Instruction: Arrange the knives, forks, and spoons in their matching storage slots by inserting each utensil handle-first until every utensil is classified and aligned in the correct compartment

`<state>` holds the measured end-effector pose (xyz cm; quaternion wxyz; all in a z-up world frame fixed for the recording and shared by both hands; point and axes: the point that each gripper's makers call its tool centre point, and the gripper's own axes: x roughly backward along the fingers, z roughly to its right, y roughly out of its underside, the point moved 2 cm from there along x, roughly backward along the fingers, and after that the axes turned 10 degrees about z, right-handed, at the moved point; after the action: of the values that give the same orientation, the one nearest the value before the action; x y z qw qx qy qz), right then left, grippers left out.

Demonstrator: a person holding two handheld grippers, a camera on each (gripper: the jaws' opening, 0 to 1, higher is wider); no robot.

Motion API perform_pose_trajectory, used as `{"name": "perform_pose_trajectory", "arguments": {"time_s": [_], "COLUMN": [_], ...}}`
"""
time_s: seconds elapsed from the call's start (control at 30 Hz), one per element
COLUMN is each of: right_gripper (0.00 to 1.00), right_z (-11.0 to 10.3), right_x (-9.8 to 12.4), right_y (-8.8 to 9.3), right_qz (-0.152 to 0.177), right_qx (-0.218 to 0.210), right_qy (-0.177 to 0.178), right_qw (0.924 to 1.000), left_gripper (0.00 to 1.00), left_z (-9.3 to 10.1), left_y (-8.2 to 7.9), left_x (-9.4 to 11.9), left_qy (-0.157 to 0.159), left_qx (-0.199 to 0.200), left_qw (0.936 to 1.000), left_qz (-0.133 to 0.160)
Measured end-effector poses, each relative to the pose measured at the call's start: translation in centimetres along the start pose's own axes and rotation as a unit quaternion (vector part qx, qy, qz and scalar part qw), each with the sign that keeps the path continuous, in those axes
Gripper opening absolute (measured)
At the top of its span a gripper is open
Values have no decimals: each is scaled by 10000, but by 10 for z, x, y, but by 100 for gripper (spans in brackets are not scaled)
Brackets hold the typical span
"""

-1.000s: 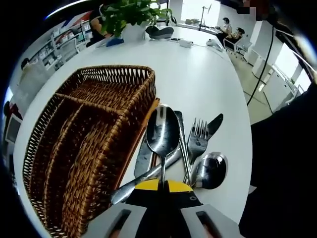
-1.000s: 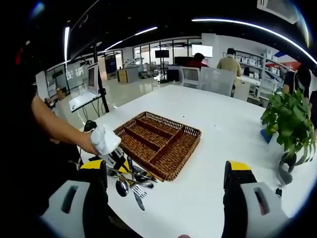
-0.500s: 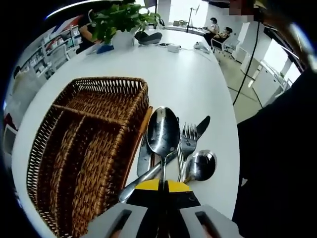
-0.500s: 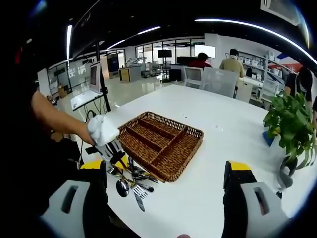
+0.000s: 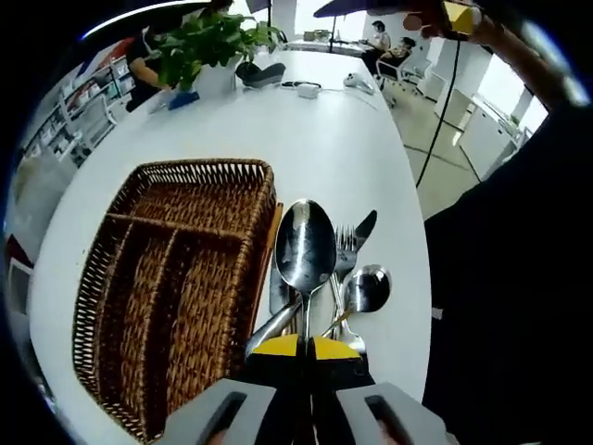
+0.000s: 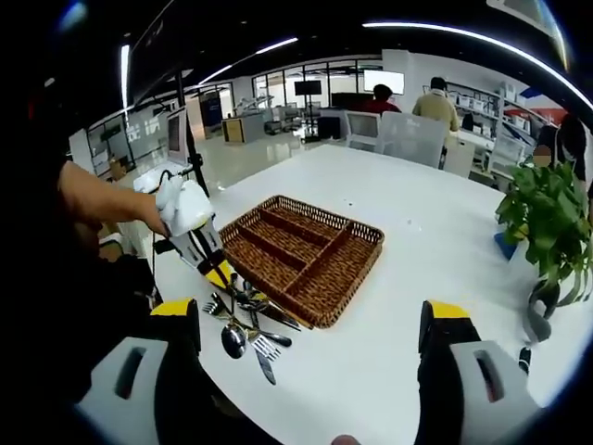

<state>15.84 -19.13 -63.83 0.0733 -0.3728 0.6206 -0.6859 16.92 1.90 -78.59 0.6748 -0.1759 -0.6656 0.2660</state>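
Note:
My left gripper (image 5: 304, 349) is shut on the handle of a spoon (image 5: 304, 245), whose bowl points away from me above the table. Under it lies a loose pile of cutlery (image 5: 350, 278): a fork, a knife and another spoon. The empty wicker basket (image 5: 176, 278) with long slots sits just left of the pile. From the right gripper view, the left gripper (image 6: 215, 269) hangs over the cutlery pile (image 6: 246, 332) at the near corner of the basket (image 6: 301, 252). My right gripper (image 6: 310, 326) stands wide open, well back from the basket, with nothing between its fingers.
The white table (image 6: 417, 241) stretches beyond the basket. A potted plant (image 6: 547, 218) stands at its right side, and the plant (image 5: 208, 42) appears at the far end in the left gripper view. People sit at desks in the background. A black cable (image 5: 445, 102) runs along the floor.
My left gripper has risen with the spoon, so the pile and basket look smaller below it. The right gripper has stayed open and almost still.

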Motion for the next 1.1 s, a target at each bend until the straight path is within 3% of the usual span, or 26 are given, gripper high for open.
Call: {"name": "perform_pose_trajectory", "arguments": {"time_s": [0.17,0.37,0.53,0.77,1.1], "right_gripper": [99,99,99,99,99], "right_z": [1,3,2,-1,-6], "right_x": [0,1,1,1,0], "right_y": [-5,-9,-11,-11,-10], "right_qz": [53,154,177,155,129], "right_qx": [54,83,81,106,140], "right_qy": [12,49,32,-15,-73], "right_qw": [10000,9998,9998,9998,9998], "left_gripper": [0,0,0,0,0], "left_z": [-8,-26,-33,-29,-37], "left_y": [-10,-25,-39,-47,-42], "left_x": [29,66,89,101,103], "left_qy": [90,-255,-386,-312,-347], "left_qx": [-166,-631,-609,-687,-891], "left_qw": [9998,9977,9974,9971,9953], "left_qz": [-20,-80,3,-32,-152]}}
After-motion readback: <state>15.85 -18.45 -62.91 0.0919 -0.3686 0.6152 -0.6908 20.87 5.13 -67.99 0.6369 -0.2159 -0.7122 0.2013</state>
